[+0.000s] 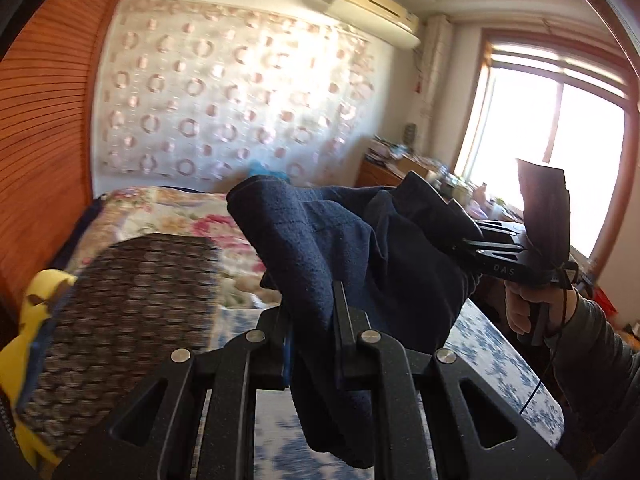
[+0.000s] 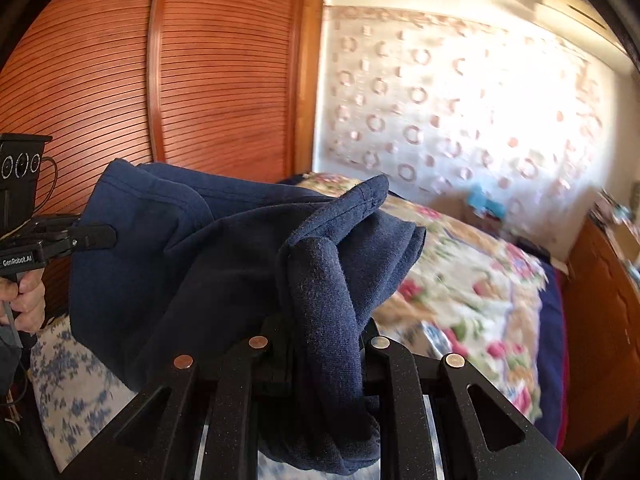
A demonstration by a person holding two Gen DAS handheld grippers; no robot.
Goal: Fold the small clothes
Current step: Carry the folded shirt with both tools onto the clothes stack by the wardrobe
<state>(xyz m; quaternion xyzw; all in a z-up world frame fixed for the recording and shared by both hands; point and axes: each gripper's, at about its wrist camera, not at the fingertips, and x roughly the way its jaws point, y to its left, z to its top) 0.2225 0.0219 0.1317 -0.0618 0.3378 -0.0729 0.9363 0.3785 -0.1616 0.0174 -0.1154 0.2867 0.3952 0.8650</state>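
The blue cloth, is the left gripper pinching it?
Touching. The left wrist view shows the left gripper with its jaws closed on the navy cloth.

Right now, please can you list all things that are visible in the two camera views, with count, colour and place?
Dark blue fleece garment: one, navy, hanging bunched between both grippers above the bed.
Floral quilt: one, cream with pink flowers, on the bed.
Blue-flowered white sheet: one, on the near side of the bed.
Brown patterned cloth: one, lying left on the bed.
Slatted wooden wardrobe door: reddish brown, beside the bed.
Air conditioner: one, cream, high on the wall.
Window: one, bright, wooden frame.
Left gripper: black, shut on the garment.
Right gripper: black, shut on the garment.
Hand: holding the right gripper's handle.
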